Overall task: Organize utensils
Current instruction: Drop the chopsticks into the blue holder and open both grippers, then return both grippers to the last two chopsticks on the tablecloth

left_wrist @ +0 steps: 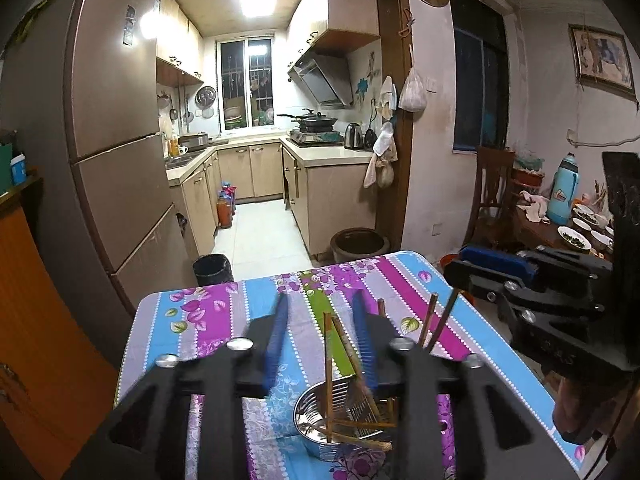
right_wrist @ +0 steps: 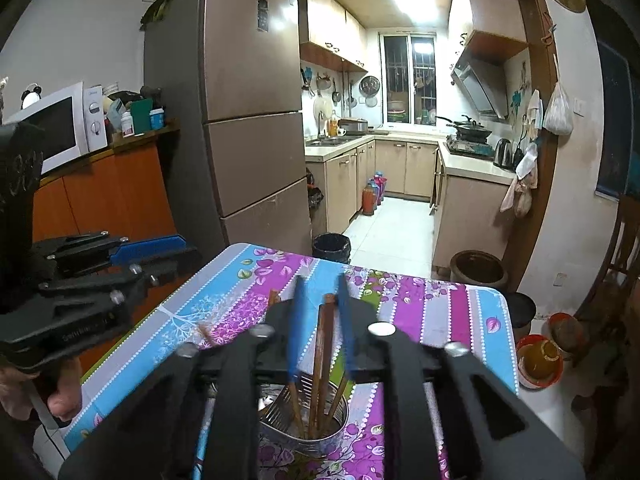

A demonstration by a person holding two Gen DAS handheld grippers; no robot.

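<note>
- Chopsticks (right_wrist: 320, 364) and a slotted spatula (left_wrist: 360, 404) stand in the metal holder (right_wrist: 304, 436) on the tabletop (left_wrist: 208, 320).
- Left gripper (left_wrist: 320, 340) and right gripper (right_wrist: 320, 320): both part-open, gripping nothing.
- No loose utensils visible; task looks nearly finished.

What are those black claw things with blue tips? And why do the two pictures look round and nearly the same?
They are hand-held grabbers, one in each of a person's hands. Each carries a wide-angle camera looking along its fingers, which bends the view. One picture is from the left gripper, the other from the right gripper. Below them a metal holder stands on the flowery tablecloth, with wooden chopsticks leaning in it. Both grippers are open; chopsticks rise between the right one's fingers, apparently ungripped.
</note>
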